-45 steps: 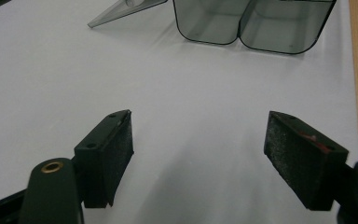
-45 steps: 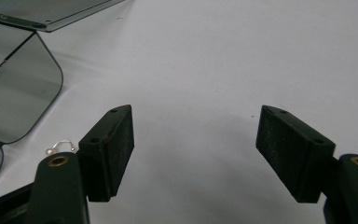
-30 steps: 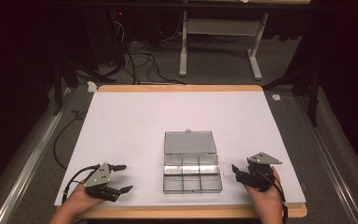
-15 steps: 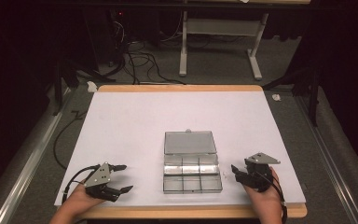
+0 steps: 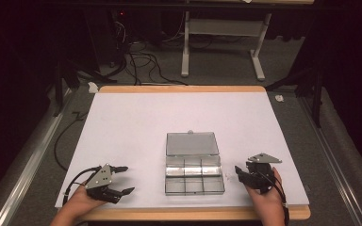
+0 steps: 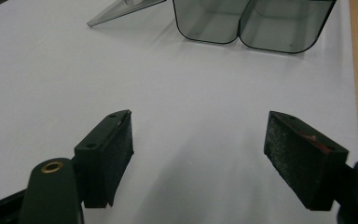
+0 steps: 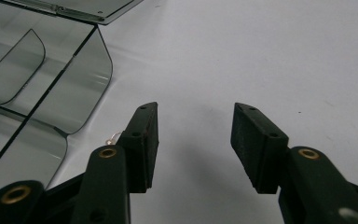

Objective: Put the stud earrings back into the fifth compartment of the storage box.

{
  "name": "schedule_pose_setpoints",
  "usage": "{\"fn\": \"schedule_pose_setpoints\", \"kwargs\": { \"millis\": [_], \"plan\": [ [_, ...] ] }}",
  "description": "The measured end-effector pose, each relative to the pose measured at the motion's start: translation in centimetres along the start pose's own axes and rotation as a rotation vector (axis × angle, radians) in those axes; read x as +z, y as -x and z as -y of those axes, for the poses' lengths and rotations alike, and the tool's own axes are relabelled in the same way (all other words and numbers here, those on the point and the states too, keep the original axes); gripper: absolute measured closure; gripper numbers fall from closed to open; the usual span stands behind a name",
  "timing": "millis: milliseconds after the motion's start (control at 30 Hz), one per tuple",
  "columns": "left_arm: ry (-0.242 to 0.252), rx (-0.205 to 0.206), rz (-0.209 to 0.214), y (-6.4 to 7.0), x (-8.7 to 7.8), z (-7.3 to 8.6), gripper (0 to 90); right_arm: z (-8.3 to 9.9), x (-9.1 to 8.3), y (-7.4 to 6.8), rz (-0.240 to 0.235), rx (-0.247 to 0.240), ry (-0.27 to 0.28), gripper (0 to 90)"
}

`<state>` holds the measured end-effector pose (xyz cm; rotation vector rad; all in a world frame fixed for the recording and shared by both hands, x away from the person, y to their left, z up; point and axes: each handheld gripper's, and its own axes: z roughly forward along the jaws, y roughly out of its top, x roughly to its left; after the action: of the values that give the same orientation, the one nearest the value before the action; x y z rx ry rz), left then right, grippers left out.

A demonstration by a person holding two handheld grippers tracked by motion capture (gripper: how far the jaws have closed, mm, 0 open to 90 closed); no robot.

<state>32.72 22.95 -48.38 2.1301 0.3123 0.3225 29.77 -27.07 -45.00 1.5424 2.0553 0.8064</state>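
Observation:
A clear plastic compartment box (image 5: 194, 175) lies open near the table's front edge, its lid (image 5: 191, 143) folded flat behind it. Its compartments look empty. My left gripper (image 5: 128, 179) rests at the front left, open, well to the left of the box, with nothing between its jaws. In the left gripper view the gripper (image 6: 200, 119) points at the box's rounded end (image 6: 242, 21) across bare table. My right gripper (image 5: 239, 173) sits just right of the box, open and empty. In the right gripper view the gripper (image 7: 196, 109) stands beside the box (image 7: 51, 88).
The white table top (image 5: 179, 113) has a wooden edge (image 5: 193, 214) at the front. A small pale glint (image 7: 113, 137) lies by the right gripper's left jaw; what it is cannot be told. Cables and a stand's legs lie on the floor beyond the table.

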Motion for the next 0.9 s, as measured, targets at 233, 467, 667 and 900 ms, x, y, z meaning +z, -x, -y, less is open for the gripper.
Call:
{"fn": "schedule_pose_setpoints", "kwargs": {
  "millis": [233, 467, 667, 900],
  "plan": [
    [-0.002, 0.001, 0.000, 0.0, 0.0, 0.0, 24.4, -0.1, -0.2, -0.1, -0.002, 0.000, -0.013, 55.4],
    [-0.004, -0.001, 0.003, 0.0, 0.0, 0.0, 24.4, -0.3, -0.9, 0.2, -0.025, -0.006, -0.035, 56.8],
    [-0.007, 0.002, 0.001, 0.0, 0.1, 0.0, 24.4, -0.8, -1.0, 0.4, -0.061, -0.014, -0.073, 55.0],
    [-0.006, 0.006, 0.001, 0.0, 0.0, 0.0, 24.4, -1.4, -0.5, -0.1, -0.062, -0.052, -0.150, 52.5]
  ]
}}
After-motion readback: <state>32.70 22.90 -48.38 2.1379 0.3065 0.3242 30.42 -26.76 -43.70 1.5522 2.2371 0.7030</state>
